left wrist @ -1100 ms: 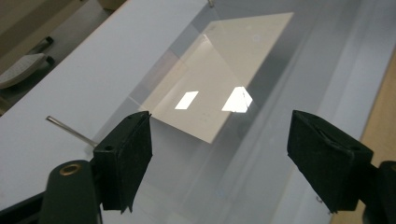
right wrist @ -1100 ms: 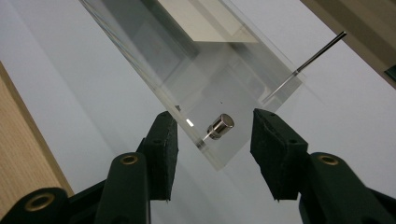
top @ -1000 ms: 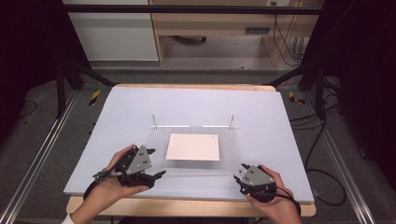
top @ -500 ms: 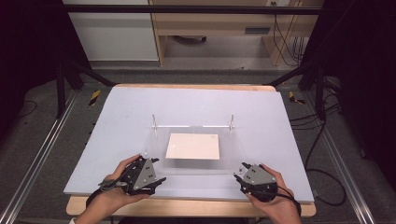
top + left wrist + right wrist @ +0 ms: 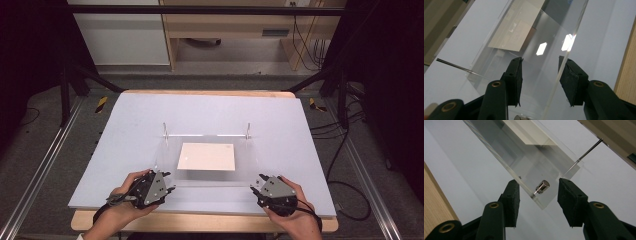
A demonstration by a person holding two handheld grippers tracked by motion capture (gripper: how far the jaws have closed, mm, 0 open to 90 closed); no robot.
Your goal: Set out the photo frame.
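The left tongs [image 5: 166, 189] have just been closing in, and the near edge of the clear plastic sheet [image 5: 210, 172] now stands between their jaws. In the left gripper view the sheet's bright edge runs close along the right-hand pad [image 5: 570, 81], while the other pad stands off it with a gap, so I would call these tongs open around the sheet, not yet pinching it. Compared with a second ago, the left hand [image 5: 122, 200] has come down and in toward the sheet's near left corner; earlier it sat a little higher and further out, with the jaws wider.

The right tongs [image 5: 259, 190] have not budged. They sit at the near right corner, jaws parted, with the sheet's corner and its small metal stud [image 5: 542, 187] between them. The left pad looks to sit right by the sheet's edge, but the right pad is clear of it, so I see no real grip there either.

The sheet itself lies tilted over the middle of the pale counter [image 5: 125, 130], its far edge propped on two thin posts [image 5: 164, 129], with a cream card [image 5: 207, 156] beneath or behind it. To my eye both hands are now lined up on the two near corners, so the next step would be squeezing both sides evenly before lifting; a lopsided pinch could twist the sheet off its posts.
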